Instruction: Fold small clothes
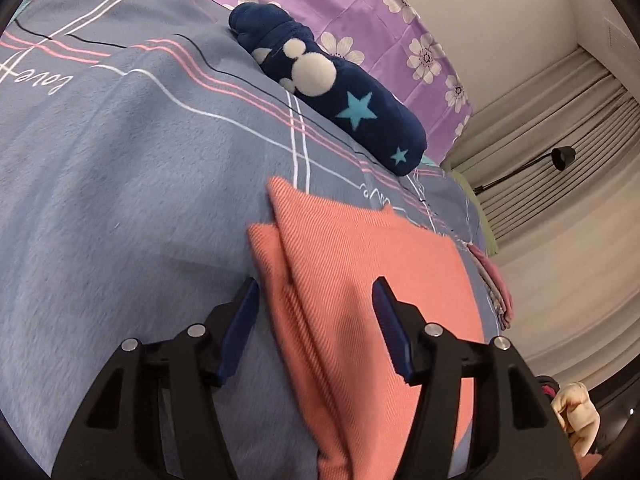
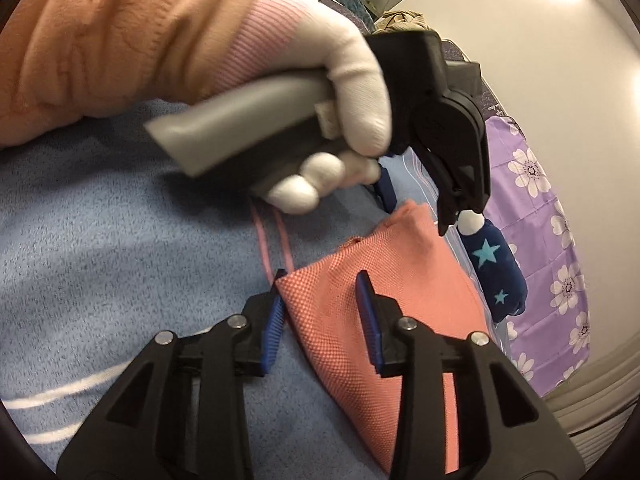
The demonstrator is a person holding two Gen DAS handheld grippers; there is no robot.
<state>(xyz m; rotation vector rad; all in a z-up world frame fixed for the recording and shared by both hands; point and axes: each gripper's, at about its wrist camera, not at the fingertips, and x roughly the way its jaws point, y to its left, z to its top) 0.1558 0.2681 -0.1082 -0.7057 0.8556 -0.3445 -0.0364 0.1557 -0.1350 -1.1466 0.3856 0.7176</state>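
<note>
a folded salmon-pink cloth (image 1: 372, 264) is laid flat on the blue-grey bed cover (image 1: 120, 200), short of the bed's far edge. the left tool (image 1: 316, 300) is held partly open above the cloth, nothing gripped. the right tool (image 2: 322, 292) is likewise parted over a cloth corner, pads clear of it. a navy starred bundle (image 1: 344, 96) is seen beyond, by the purple flowered sheet (image 1: 360, 4).

Folded cloth (image 1: 360, 264) on blanket (image 1: 120, 200); rolled garment (image 1: 340, 92) behind.
</note>
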